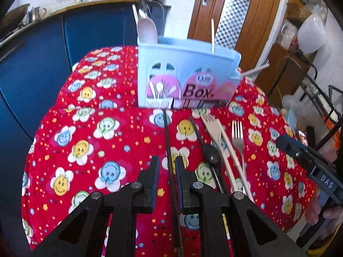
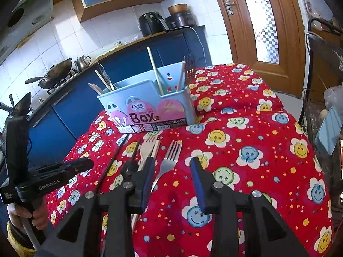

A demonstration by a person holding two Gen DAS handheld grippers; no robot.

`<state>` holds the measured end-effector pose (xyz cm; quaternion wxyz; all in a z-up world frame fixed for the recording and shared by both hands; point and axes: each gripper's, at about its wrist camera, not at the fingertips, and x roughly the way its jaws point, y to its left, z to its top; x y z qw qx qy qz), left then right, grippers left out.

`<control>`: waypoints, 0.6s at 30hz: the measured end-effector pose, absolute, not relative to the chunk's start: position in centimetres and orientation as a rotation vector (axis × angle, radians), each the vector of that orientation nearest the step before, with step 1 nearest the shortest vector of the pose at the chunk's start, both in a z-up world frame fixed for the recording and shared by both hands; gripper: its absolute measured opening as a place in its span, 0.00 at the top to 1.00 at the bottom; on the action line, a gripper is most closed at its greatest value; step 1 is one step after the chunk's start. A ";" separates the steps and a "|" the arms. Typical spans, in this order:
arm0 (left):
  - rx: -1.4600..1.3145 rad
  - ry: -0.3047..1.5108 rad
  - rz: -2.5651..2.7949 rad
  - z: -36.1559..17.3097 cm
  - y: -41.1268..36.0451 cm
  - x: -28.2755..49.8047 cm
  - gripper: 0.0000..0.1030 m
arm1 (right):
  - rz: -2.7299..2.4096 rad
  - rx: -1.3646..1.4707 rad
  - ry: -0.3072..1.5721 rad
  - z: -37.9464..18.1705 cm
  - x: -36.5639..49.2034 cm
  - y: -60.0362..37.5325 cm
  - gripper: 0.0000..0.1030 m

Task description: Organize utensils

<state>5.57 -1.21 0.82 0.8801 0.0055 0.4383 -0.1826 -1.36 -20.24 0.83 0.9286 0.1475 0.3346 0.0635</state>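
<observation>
Between the narrow jaws of the left hand-held gripper lies a black chopstick on the bench — its length runs far toward the blue utensil box. Whether the pads pinch it I cannot tell; the right hand-held gripper is open, empty — a metal fork lies just beyond.

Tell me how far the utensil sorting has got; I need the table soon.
Partly done. The blue utensil box already holds chopsticks, spoons and a dark fork. In hand: a black chopstick runs between the left hand-held gripper's narrow jaws; whether it is clamped is unclear. The right hand-held gripper is open and empty. Left on the tablecloth: metal fork, wooden fork, black spoon, another black chopstick.
</observation>
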 end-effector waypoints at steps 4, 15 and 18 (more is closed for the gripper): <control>0.030 0.954 -0.390 0.1 -1.6 5.9 0.86 | 0.131 0.313 0.692 0.5 -1.3 -20.5 0.64; 0.058 1.042 -0.398 -1.2 -2.3 6.8 0.86 | 0.127 0.335 0.703 -0.1 -1.2 -21.3 0.63; 0.075 1.059 -0.407 -1.5 -2.7 6.9 0.86 | 0.131 0.336 0.705 -0.2 -1.1 -21.3 0.63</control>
